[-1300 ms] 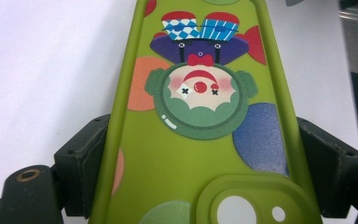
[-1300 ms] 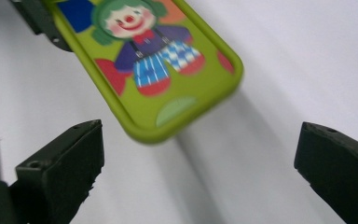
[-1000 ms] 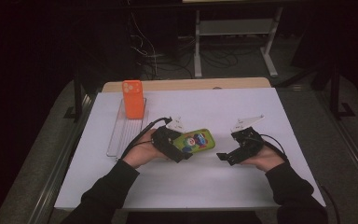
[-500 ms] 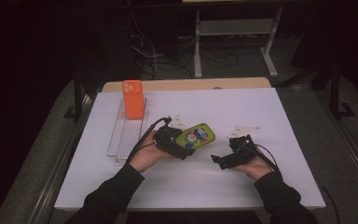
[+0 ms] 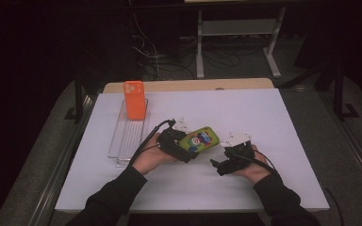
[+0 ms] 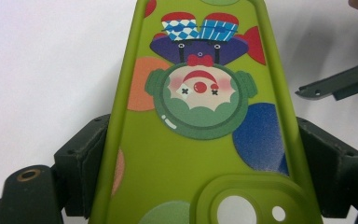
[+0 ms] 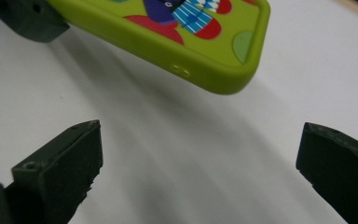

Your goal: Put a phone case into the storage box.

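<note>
A lime-green phone case (image 5: pixel 199 139) printed with a clown and coloured dots is held just above the white table. My left gripper (image 5: pixel 181 148) is shut on its long sides near the camera cut-out. In the left gripper view the case (image 6: pixel 200 116) runs away from me between the two black jaws of that gripper (image 6: pixel 205 158). My right gripper (image 5: pixel 217 165) stands open to the right of the case and slightly nearer the person. In the right gripper view its jaws (image 7: pixel 200 163) are wide apart over bare table, and the case's far end (image 7: pixel 191 42) hangs above and beyond them.
An orange phone case (image 5: pixel 134 100) stands upright at the far end of a clear ribbed rack (image 5: pixel 128 136) left of the hands. The white table sheet (image 5: pixel 264 113) lies bare to the right. Part of the other gripper (image 6: pixel 340 84) shows at the right of the left gripper view.
My right hand has come down and slightly toward the person, ending lower beside the green case. The left hand and the case have stayed put.
</note>
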{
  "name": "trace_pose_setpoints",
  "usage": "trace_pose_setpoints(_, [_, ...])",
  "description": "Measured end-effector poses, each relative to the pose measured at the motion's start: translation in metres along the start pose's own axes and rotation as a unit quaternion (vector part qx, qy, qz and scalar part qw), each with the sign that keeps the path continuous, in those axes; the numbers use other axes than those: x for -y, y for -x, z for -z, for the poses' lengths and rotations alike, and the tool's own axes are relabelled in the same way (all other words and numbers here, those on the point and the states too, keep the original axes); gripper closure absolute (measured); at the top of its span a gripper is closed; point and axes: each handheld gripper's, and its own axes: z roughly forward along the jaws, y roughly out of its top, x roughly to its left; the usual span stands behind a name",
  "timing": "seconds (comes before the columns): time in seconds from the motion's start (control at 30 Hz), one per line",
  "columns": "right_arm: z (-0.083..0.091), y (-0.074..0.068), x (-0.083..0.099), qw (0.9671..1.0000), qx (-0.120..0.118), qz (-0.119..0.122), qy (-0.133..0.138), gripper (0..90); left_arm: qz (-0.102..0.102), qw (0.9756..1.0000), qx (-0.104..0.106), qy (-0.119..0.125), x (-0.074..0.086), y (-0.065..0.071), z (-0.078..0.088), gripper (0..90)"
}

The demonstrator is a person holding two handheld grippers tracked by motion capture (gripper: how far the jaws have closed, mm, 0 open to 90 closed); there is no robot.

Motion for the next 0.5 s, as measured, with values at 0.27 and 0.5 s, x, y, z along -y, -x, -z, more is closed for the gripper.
trace_pose_setpoints(0.27, [0.000,-0.014,-0.002,0.9944,0.053,0.091,0.011,0.0,0.013,0.9999,0.004,0.006,0.001,0.001,-0.002,15.3])
trace_pose_setpoints(0.5, [0.000,-0.022,-0.003,0.9819,0.093,0.164,0.023,0.0,0.010,0.9999,0.005,0.002,0.001,-0.001,-0.001,15.3])
